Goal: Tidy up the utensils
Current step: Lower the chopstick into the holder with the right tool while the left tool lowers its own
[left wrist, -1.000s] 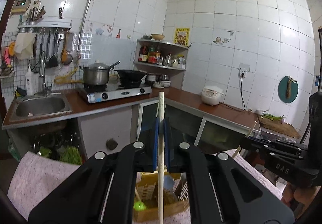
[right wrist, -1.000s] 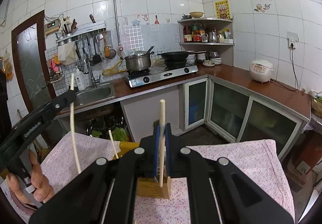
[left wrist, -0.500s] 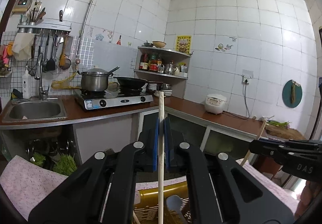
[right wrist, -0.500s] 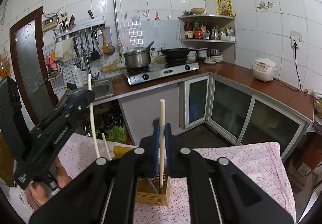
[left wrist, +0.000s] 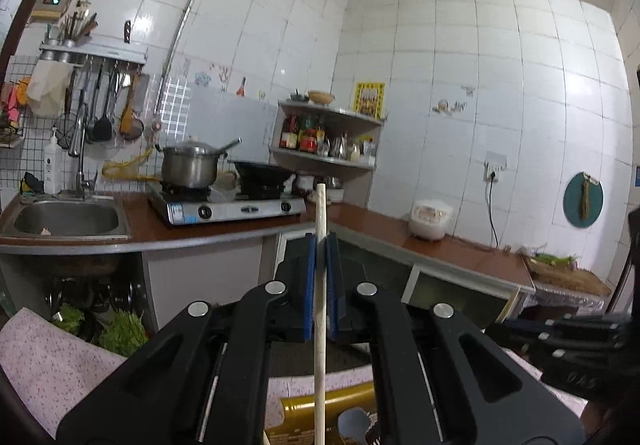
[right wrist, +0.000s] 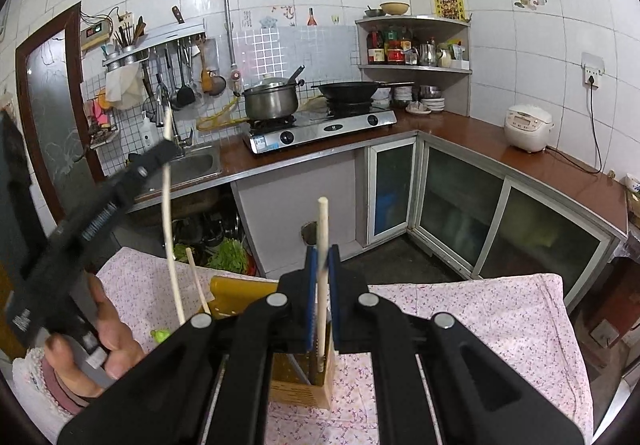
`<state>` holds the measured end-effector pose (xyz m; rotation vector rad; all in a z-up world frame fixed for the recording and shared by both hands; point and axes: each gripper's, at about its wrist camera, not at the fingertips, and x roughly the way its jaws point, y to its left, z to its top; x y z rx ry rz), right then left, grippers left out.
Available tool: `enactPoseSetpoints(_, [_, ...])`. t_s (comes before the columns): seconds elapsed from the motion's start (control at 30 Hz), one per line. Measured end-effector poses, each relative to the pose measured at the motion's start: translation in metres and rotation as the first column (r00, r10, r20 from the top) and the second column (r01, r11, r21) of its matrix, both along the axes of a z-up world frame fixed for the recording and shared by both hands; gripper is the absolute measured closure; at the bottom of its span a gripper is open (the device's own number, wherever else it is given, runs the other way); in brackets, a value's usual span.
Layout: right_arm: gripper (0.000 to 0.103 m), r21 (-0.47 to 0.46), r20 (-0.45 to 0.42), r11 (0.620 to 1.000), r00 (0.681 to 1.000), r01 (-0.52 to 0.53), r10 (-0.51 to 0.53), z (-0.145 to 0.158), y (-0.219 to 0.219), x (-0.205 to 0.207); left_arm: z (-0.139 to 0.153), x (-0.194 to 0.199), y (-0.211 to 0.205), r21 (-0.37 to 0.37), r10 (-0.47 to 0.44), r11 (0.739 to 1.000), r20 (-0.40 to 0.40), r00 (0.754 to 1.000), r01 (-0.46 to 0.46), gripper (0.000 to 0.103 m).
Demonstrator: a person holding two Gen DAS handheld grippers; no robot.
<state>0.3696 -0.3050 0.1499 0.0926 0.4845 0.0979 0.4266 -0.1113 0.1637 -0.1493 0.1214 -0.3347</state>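
The left gripper (left wrist: 320, 245) is pinching one chopstick (left wrist: 320, 285) upright, its jaws closed to the width of the stick, with the yellow tray (left wrist: 320, 417) lying at six o'clock beneath it. The right gripper (right wrist: 320, 257) is doing the same with a second chopstick (right wrist: 322, 245), jaws shut tight on its shaft, and the lower end is dipping into the wooden holder (right wrist: 308, 385) that is standing on the flowered cloth (right wrist: 480, 325) at six o'clock.

By my reading the job is partly done: this second stick is nearly seated in the holder, the left one is hanging in the air well clear of it, and another stick (right wrist: 198, 285) is leaning out of the tray at nine o'clock, so at least two pieces are waiting. A spoon also appears to be lying in the tray, though it is mostly hidden.

Compared with a second ago, the left gripper is riding higher and closer to the right camera, now at ten o'clock with its stick tilted over the tray, and less of the tray is showing under it. The right stick is sitting slightly deeper in the holder.
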Motion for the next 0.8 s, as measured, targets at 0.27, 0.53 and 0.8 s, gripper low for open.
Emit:
enactPoseSetpoints(0.27, [0.097, -0.007, -0.036, 1.000, 0.999, -0.004, 0.004, -0.016, 0.003, 0.000, -0.022, 0.000, -0.009, 0.045, 0.021, 0.999, 0.000, 1.000, -0.021, 0.099])
enactPoseSetpoints(0.53, [0.097, -0.005, -0.024, 1.000, 1.000, 0.002, -0.002, -0.011, 0.002, -0.006, -0.008, 0.005, -0.007, 0.014, 0.027, 1.000, 0.025, 0.999, -0.027, 0.099])
enactPoseSetpoints(0.8, [0.097, -0.002, -0.057, 1.000, 0.998, -0.011, 0.011, -0.026, 0.004, -0.002, -0.038, 0.016, -0.020, 0.100, 0.011, 0.995, -0.065, 0.998, -0.004, 0.099])
